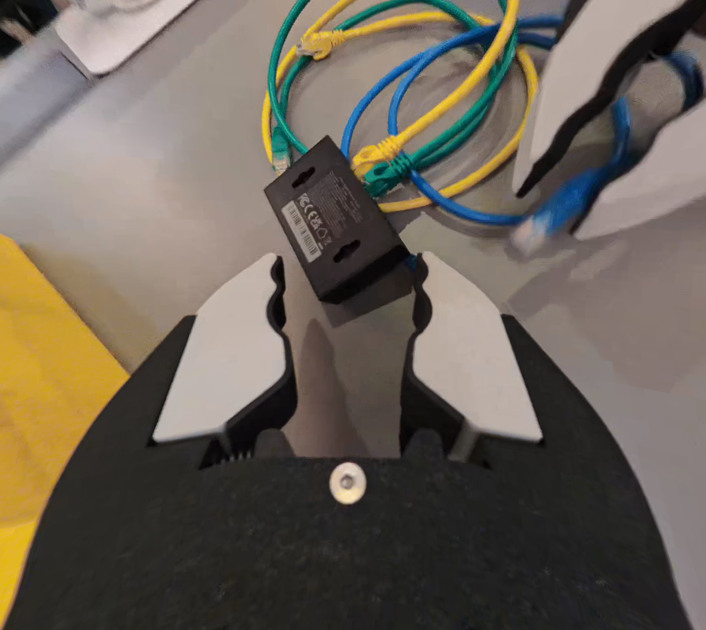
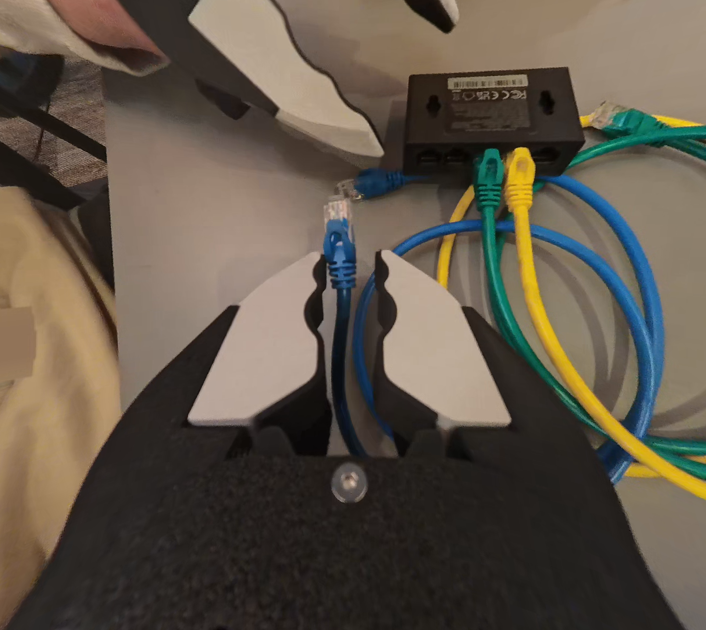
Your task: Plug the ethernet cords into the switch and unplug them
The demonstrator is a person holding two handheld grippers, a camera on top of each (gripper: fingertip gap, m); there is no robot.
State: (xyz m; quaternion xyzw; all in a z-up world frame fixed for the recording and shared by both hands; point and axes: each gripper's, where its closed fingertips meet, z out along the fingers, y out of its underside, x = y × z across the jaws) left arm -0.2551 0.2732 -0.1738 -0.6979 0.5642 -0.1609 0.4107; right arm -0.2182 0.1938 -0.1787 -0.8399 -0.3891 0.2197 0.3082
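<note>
Lying label-side up at centre frame in the left wrist view: black switch (image 1: 334,226) on the grey table (image 1: 153,172), its near end sitting between the spread fingers of the left gripper (image 1: 349,260), apparently untouched. Plugged into its ports, right of centre in the right wrist view: green cord (image 2: 487,176) and yellow cord (image 2: 518,176) side by side. Hovering lower centre there: right gripper (image 2: 349,256), jaws parted, blue cord (image 2: 340,260) running between them, hugging the left finger, plug pointing up-frame. Resting just left of the switch: second blue plug (image 2: 372,183).
</note>
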